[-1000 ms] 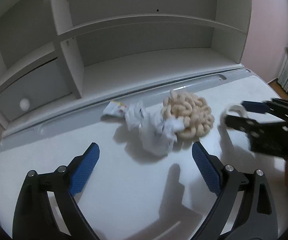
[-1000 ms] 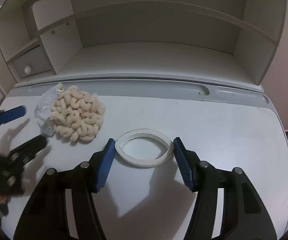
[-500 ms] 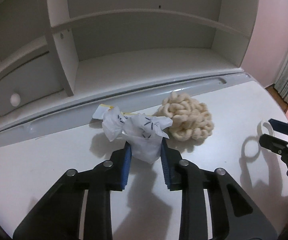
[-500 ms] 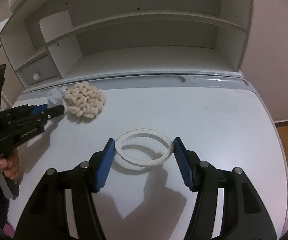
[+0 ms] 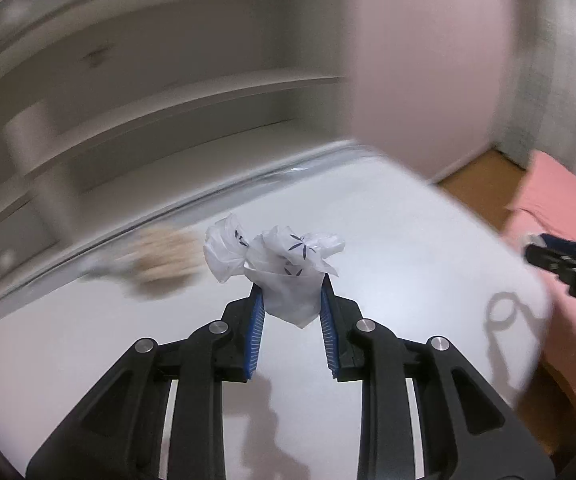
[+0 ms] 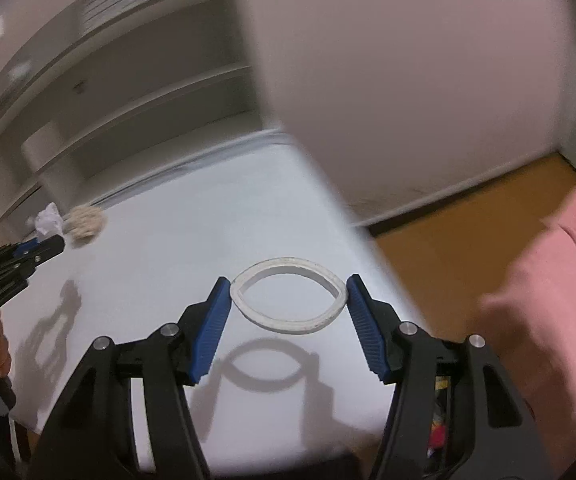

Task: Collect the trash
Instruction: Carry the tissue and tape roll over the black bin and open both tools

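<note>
Both pieces of trash are already off the table [image 5: 368, 232] and in the jaws, so the coming move turns on where they go – no bin shows in either view, so which way it lies I can't tell. The left hand-held gripper [image 5: 291, 300] is clamped on the crumpled white plastic bag [image 5: 283, 272]: the bag sits right between the blue pads, its bunched top fanning out beyond the tips, its point hanging down toward the cam. The right hand-held gripper [image 6: 288, 300] is clamped on the white ring [image 6: 288, 294], squeezed into an eye shape w/ its long axis running pad to pad, lying about flat above its shadow near the table's right edge. Beige knotted cord bundle [image 6: 85, 222] stays on the table, nearer the left gripper – blurred in the left view.
</note>
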The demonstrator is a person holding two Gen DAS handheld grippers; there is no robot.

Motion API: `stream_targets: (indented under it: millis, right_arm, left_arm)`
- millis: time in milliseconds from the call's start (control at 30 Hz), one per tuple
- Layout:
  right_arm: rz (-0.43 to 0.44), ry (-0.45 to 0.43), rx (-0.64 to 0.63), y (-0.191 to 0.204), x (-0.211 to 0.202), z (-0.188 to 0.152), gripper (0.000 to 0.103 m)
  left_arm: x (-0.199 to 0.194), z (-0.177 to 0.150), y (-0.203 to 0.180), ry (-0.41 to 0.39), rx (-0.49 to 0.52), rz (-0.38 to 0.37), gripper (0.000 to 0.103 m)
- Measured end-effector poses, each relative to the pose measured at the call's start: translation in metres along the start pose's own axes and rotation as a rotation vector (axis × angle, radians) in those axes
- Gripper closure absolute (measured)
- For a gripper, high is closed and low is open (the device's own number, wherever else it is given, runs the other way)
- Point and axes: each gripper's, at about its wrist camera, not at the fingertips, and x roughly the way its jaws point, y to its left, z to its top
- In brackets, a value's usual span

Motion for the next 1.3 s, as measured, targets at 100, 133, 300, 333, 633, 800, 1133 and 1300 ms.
stream_targets:
  millis: [100,133,300,333,633,800,1133,1300]
  right_arm:
    - [-0.088,-0.01,0.097,-0.063,-0.023,-0.022,0.045]
    - [-0.116,-0.012,0.14,-0.087,-0.032,-0.031,0.045]
    - [-0.239,-0.003,0.3,-0.181,-0.06,-0.076,0.045]
    - [-0.254,0.004,0.321,-0.193,-0.062,-0.083,0.045]
    - [-0.319,0.121,0.485,-0.286,-0.032,-0.153,0.045]
    - [-0.305,0.233,0.525,-0.312,0.011,-0.185,0.045]
    - [-0.282,0.391,0.609,-0.353,0.072,-0.25,0.045]
    - [-0.279,0.414,0.628,-0.357,0.078,-0.26,0.045]
  left_arm:
    - [0.007,0.009,-0.086,-0.005,0.094,-0.137,0.078]
    - [0.009,0.008,-0.109,-0.002,0.116,-0.171,0.078]
    - [0.019,-0.001,-0.242,0.01,0.277,-0.36,0.078]
    - [0.021,-0.004,-0.259,0.015,0.297,-0.386,0.078]
    - [0.088,-0.07,-0.394,0.164,0.473,-0.527,0.078]
    - [0.152,-0.103,-0.424,0.31,0.475,-0.545,0.078]
    - [0.226,-0.161,-0.451,0.497,0.449,-0.506,0.078]
    - [0.243,-0.17,-0.459,0.539,0.419,-0.515,0.078]
